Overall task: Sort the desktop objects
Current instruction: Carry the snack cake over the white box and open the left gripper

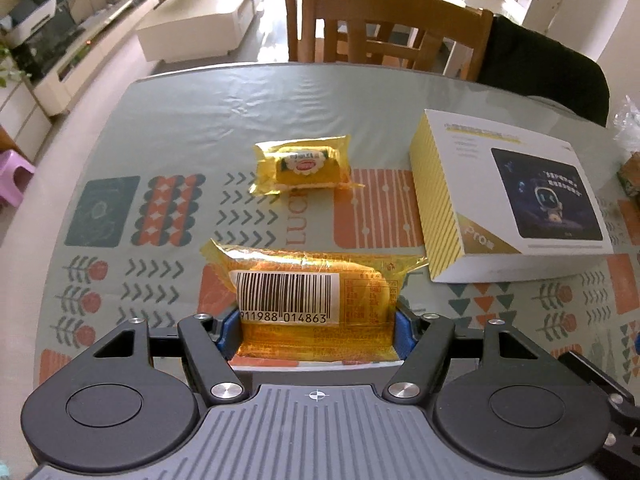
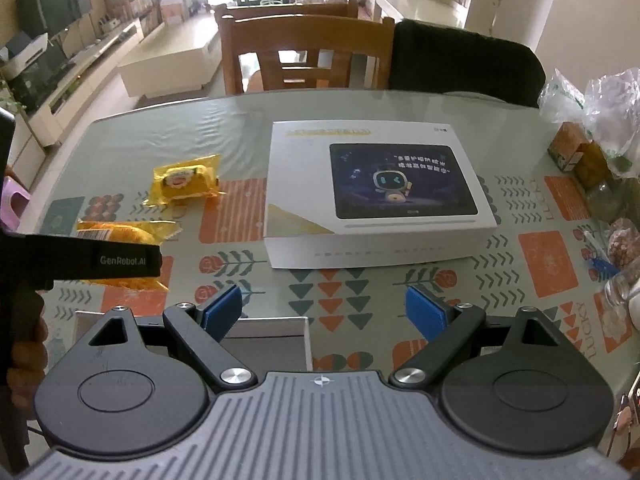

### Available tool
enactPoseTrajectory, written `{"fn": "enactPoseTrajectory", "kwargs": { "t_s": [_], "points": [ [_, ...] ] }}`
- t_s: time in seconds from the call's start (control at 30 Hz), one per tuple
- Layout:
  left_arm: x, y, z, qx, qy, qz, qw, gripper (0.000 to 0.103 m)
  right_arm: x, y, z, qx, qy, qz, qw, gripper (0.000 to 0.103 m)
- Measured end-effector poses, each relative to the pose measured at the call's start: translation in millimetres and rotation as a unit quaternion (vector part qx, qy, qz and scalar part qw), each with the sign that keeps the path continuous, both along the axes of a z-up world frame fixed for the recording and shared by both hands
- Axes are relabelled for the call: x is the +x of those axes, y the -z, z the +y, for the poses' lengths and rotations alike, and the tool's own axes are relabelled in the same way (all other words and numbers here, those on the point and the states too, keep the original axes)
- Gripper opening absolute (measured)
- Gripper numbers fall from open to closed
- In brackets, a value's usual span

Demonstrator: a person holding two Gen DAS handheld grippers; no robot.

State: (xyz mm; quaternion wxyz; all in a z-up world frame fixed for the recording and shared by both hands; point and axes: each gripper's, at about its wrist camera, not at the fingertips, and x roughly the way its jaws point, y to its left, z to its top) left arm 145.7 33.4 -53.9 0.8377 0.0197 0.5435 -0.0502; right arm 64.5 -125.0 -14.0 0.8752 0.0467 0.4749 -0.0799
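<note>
We've got the L gripper [image 1: 316, 320] clamped on a yellow snack pack [image 1: 312, 300], R gripper [image 2: 324, 312] wide open & empty; next, prob drop it in the white box [image 2: 280, 336] below

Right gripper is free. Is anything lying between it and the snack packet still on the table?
Nothing visible blocks it. The right gripper is open over bare tablecloth; the loose snack packet lies ahead to its left. The white box sits to the right of that line, and the left gripper holds the other packet nearer.

Two wooden chairs [image 2: 308, 48] stand at the table's far edge, top centre of the frame, with a dark garment [image 2: 464, 64] draped to their right. A long white TV cabinet [image 1: 76, 52] runs along the upper left, and a pink plastic stool [image 1: 12, 176] sits at the left edge.
</note>
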Motion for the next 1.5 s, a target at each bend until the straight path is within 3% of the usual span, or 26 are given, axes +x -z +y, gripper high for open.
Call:
{"fn": "enactPoseTrajectory", "kwargs": {
  "t_s": [0.7,1.2,1.5],
  "points": [
    [-94,-29,-23,0.014,-0.051,-0.012,0.9985,0.068,-58,-24,-30,0.013,-0.052,-0.034,0.998,0.103],
    [-169,-10,-19,0.024,-0.076,0.023,0.9965,0.068,-108,-9,-35,0.030,-0.074,-0.021,0.997,0.103],
    [-191,1,-6,0.029,-0.086,0.040,0.9951,0.068,-118,-6,-28,0.030,-0.083,-0.017,0.996,0.103]
  ]
}}
